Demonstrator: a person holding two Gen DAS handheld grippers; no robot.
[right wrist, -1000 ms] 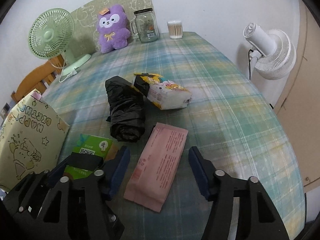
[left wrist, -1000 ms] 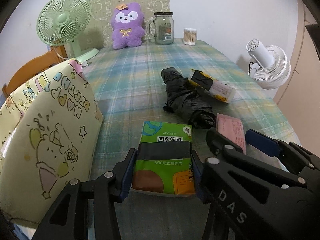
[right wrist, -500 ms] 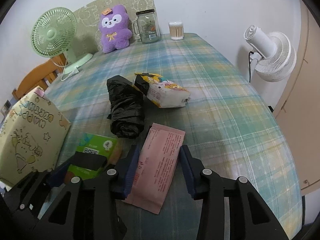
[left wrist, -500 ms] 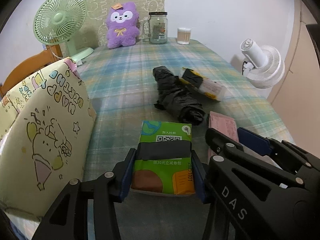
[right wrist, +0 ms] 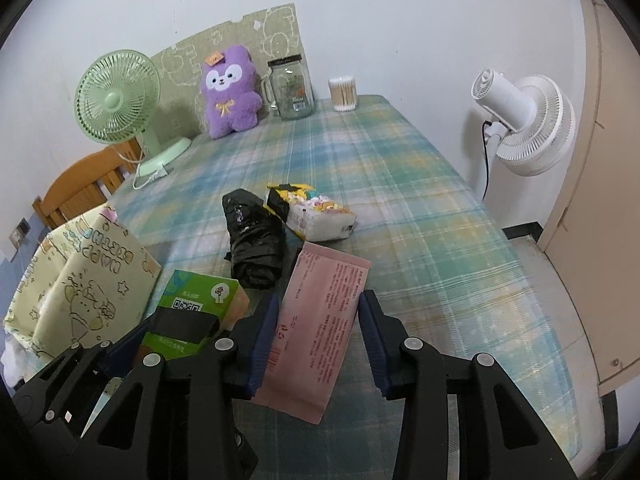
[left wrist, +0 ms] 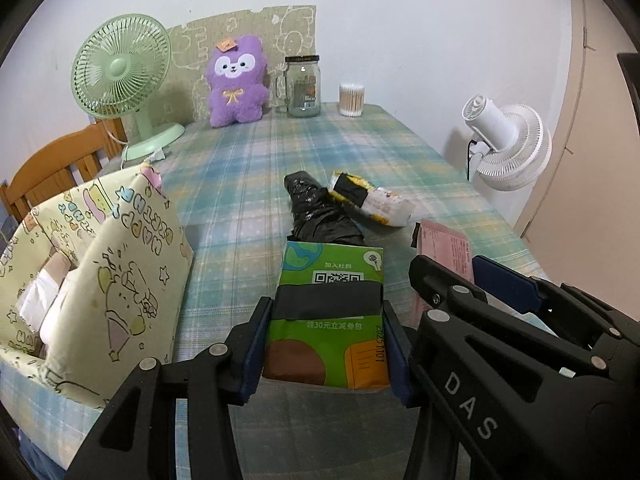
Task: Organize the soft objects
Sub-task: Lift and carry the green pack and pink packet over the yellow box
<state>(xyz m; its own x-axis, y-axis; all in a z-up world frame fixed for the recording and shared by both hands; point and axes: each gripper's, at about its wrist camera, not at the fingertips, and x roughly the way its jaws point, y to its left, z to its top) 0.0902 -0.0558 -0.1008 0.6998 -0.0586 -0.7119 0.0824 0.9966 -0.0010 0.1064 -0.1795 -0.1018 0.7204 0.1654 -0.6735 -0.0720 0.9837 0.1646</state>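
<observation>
From my left wrist view, my left gripper [left wrist: 325,344] is clamped on the green pack [left wrist: 330,316], its blue pads pressing both long sides, and the pack sits lifted off the plaid surface [left wrist: 240,184]. Just beyond the pack lies the black bag [left wrist: 316,212], with the white pack [left wrist: 374,204] touching it to the right. The yellow gift bag [left wrist: 108,280] stands open to my left. To my right, my other gripper's black frame crosses the view with the pink pack [left wrist: 444,248] in it.

From my right wrist view, my right gripper [right wrist: 318,332] has just been closing and now grips the pink pack [right wrist: 320,320] between its pads. The green pack [right wrist: 196,316] is just left of it, the black bag [right wrist: 254,240] and white pack [right wrist: 320,216] ahead, the gift bag [right wrist: 88,280] far left.
</observation>
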